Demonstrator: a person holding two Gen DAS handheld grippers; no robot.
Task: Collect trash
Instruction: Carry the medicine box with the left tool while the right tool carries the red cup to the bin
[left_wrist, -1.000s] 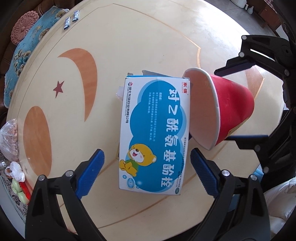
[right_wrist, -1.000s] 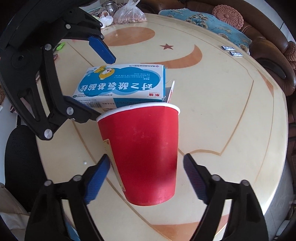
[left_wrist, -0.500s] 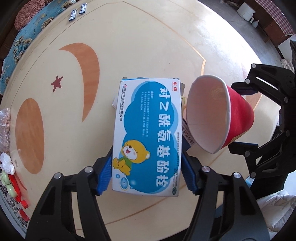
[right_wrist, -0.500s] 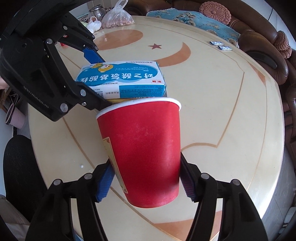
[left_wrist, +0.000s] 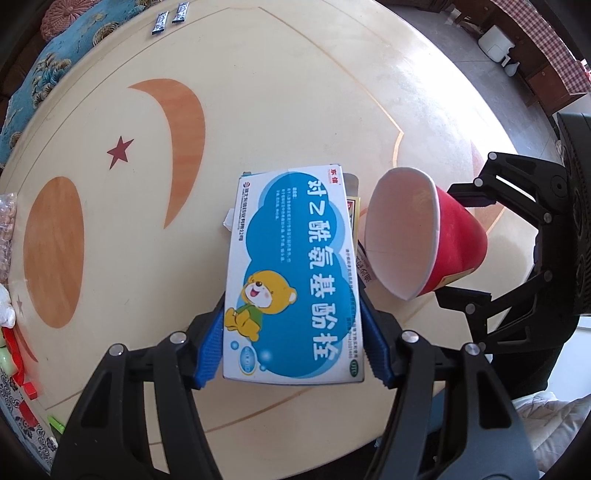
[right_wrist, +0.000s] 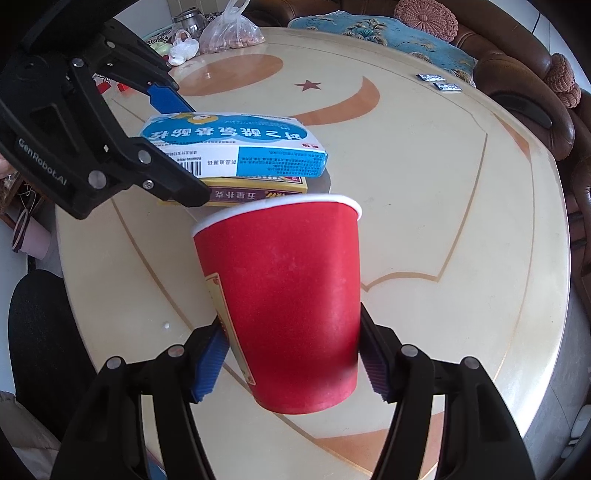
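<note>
Left gripper (left_wrist: 293, 349) is clamped on the long sides of the blue medicine box (left_wrist: 295, 273), which sits on a yellow-and-maroon box (right_wrist: 255, 190) on the round table (left_wrist: 295, 92). Right gripper (right_wrist: 291, 362) is pinching the red paper cup (right_wrist: 284, 302) low on its wall, just beside the boxes. I'd lift both straight up, and go easy on the cup since paper crushes fast.

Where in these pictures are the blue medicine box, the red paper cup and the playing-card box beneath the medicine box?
blue medicine box (left_wrist: 295, 273): left wrist view, printed top face.
red paper cup (right_wrist: 288, 295): right wrist view, outer wall.
playing-card box (right_wrist: 255, 192): right wrist view, side edge.
</note>
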